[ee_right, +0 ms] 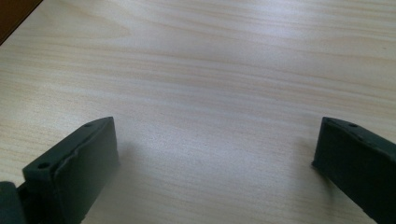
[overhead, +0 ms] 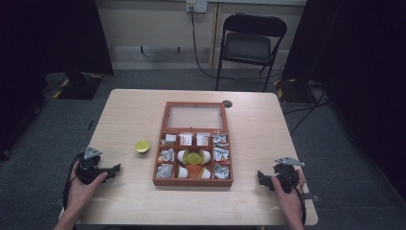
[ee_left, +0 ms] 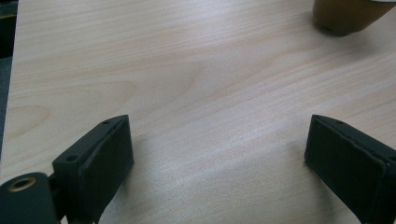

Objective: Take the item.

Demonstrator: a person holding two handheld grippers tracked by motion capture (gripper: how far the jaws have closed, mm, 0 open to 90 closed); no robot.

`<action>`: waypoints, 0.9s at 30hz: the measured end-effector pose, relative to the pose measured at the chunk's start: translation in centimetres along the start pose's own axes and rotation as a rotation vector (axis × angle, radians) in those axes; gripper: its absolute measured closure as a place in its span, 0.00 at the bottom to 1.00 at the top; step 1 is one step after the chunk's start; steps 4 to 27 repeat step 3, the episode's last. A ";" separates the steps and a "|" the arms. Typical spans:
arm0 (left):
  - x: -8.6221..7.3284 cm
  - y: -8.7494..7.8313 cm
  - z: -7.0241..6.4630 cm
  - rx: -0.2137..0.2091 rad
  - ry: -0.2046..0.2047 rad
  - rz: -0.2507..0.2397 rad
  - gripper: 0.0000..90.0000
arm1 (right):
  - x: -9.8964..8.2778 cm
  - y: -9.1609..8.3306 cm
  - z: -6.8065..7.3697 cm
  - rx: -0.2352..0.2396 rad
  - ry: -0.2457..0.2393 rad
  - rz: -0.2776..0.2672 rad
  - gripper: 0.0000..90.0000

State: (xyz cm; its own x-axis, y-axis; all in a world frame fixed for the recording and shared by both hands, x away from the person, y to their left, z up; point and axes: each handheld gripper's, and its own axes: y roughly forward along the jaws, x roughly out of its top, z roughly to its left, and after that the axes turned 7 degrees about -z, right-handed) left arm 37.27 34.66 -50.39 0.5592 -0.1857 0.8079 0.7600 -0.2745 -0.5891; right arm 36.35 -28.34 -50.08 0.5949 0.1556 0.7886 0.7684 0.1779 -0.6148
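Observation:
A wooden compartment box [overhead: 192,181] sits mid-table with its glass lid laid open behind it. Its cells hold several wrapped sachets and white pods, and a yellow-green capsule [overhead: 193,157] lies in the centre cell. A second yellow-green capsule [overhead: 142,146] stands on the table left of the box; its golden-brown cup [ee_left: 348,16] shows in the left gripper view. My left gripper [overhead: 115,168] [ee_left: 219,126] rests low near the front left, open, with bare wood between its jaws. My right gripper [overhead: 261,177] [ee_right: 217,123] sits front right, open and holding nothing.
The light wooden table [overhead: 129,115] has bare surface on both sides of the box. A small dark disc [overhead: 226,103] lies by the lid's far right corner. A folding chair [overhead: 249,45] stands beyond the table. The box's corner [ee_right: 14,11] edges the right gripper view.

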 end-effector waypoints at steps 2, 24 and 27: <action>0.0 0.0 0.0 0.001 0.002 0.005 0.08 | 0.0 0.0 0.0 0.000 0.000 0.000 0.00; 0.0 0.0 0.0 0.002 -0.002 0.005 0.07 | 0.0 0.0 0.0 0.000 0.000 0.000 0.00; 0.0 0.0 0.0 0.002 -0.002 0.005 0.07 | 0.0 0.0 0.0 0.000 0.000 0.000 0.00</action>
